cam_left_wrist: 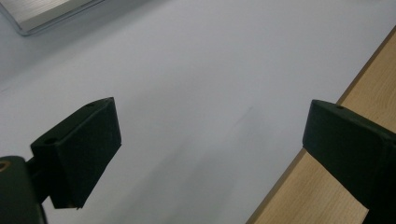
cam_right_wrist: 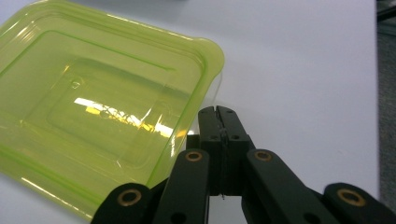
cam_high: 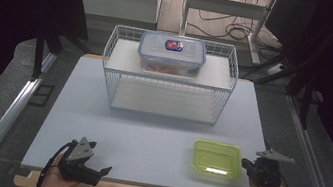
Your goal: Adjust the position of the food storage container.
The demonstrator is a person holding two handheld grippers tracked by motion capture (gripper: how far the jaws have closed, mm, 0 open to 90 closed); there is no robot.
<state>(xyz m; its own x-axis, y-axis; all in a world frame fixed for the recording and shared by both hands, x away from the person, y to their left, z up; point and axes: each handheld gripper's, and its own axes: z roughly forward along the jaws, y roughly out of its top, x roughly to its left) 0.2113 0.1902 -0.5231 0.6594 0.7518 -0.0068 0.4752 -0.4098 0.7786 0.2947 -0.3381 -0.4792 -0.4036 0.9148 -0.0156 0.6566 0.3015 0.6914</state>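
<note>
My right claw (cam_right_wrist: 218,112) was shut tight, its 2 black jaws pressed flat together with nothing between them. It sat low in the frame, just beside the edge of the green box (cam_right_wrist: 100,114), which spread over the left part of that view. In the high view the green box (cam_high: 216,158) lay flat on the white table (cam_high: 148,131), low and to the right, with my right claw (cam_high: 250,166) at its right side. My left claw (cam_left_wrist: 210,154) was wide open and held nothing, and between its jaws I saw bare table. In the high view my left claw (cam_high: 97,166) rested at the lower left, well apart from the box. I thought the green box was light and thin, made of see-through plastic that could bend and slip. It looked shiny and smooth. I thought the best spot to grab was the little lip that ran around its edge, near a corner, with a soft pinch so it would not crack or pop away.
</note>
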